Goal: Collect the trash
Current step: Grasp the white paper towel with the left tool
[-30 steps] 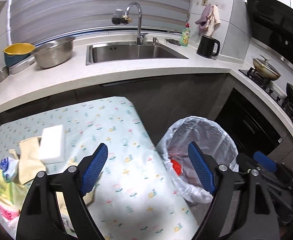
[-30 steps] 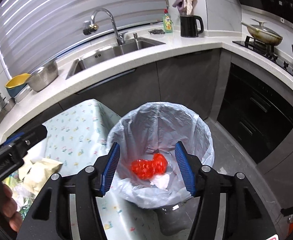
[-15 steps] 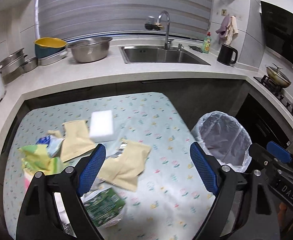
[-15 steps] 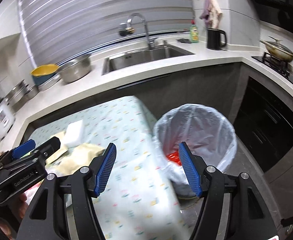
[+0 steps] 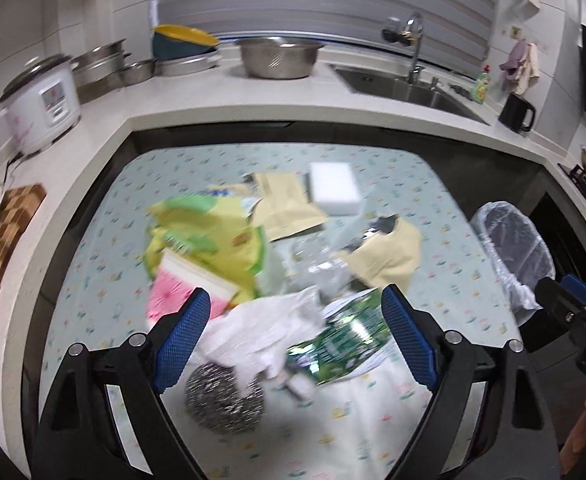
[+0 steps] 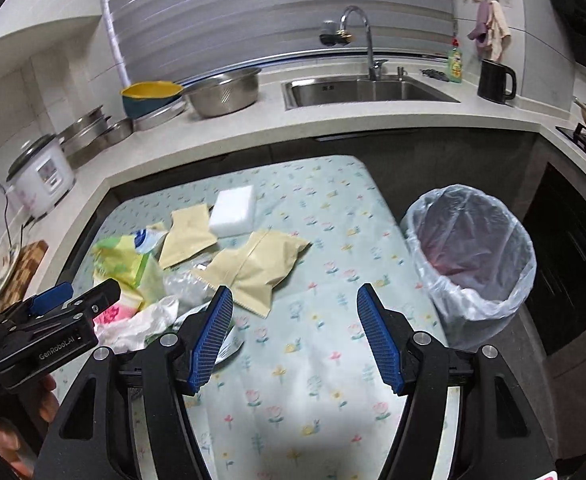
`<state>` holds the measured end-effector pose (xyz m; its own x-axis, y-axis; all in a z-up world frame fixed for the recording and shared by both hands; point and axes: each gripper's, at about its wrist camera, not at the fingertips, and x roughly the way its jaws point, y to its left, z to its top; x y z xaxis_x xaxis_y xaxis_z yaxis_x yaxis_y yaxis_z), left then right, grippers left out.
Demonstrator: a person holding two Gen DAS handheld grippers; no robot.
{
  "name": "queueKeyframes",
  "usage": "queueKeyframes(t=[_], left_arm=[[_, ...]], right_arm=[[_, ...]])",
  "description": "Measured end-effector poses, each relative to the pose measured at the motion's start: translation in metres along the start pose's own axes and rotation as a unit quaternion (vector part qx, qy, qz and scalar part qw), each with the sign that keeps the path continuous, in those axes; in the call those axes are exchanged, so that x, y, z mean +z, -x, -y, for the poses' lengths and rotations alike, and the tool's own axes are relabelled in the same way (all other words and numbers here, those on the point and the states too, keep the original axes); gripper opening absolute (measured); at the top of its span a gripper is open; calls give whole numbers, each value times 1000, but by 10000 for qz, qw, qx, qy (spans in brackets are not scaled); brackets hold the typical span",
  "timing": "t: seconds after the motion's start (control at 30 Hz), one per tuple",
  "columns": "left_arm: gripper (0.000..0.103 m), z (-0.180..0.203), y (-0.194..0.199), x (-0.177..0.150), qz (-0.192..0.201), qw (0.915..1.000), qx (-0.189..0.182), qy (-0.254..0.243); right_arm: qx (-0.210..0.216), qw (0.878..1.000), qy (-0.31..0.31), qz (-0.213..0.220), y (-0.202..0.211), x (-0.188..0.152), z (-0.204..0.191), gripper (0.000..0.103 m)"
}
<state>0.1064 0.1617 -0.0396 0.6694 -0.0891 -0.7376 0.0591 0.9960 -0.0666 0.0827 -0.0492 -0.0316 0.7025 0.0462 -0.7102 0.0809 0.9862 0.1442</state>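
Your left gripper (image 5: 295, 338) and right gripper (image 6: 295, 338) both gape empty; the lined trash bin (image 6: 471, 260) beside the table (image 6: 333, 208) holds something red.

Trash pile (image 6: 197, 264) lies on table (image 6: 333, 208), bin (image 6: 473, 264) right.

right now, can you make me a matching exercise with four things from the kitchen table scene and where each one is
Things:
1. white rectangular sponge block
2. round steel wool scrubber
3. bin lined with a clear plastic bag
4. green printed foil wrapper

Places:
A. on the floor beside the table's right edge
B. far side of the trash pile, next to a tan paper pouch
C. nearest the left gripper, just under the crumpled white plastic
D. between the left gripper's open jaws, right of the crumpled white plastic

Pairs: 1-B, 2-C, 3-A, 4-D
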Motion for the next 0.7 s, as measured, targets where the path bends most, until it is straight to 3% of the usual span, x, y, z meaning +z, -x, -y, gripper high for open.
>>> queueKeyframes(t=[0.37,0.7], left_arm=[[83,-51,-20,-46,-470,9982,86,349],[82,-54,-42,-51,-635,9971,-62,418]], right_arm=[[90,9992,30,-394,-28,-24,-25,63],[131,9971,143,-741,-56,-36,-44,63]])
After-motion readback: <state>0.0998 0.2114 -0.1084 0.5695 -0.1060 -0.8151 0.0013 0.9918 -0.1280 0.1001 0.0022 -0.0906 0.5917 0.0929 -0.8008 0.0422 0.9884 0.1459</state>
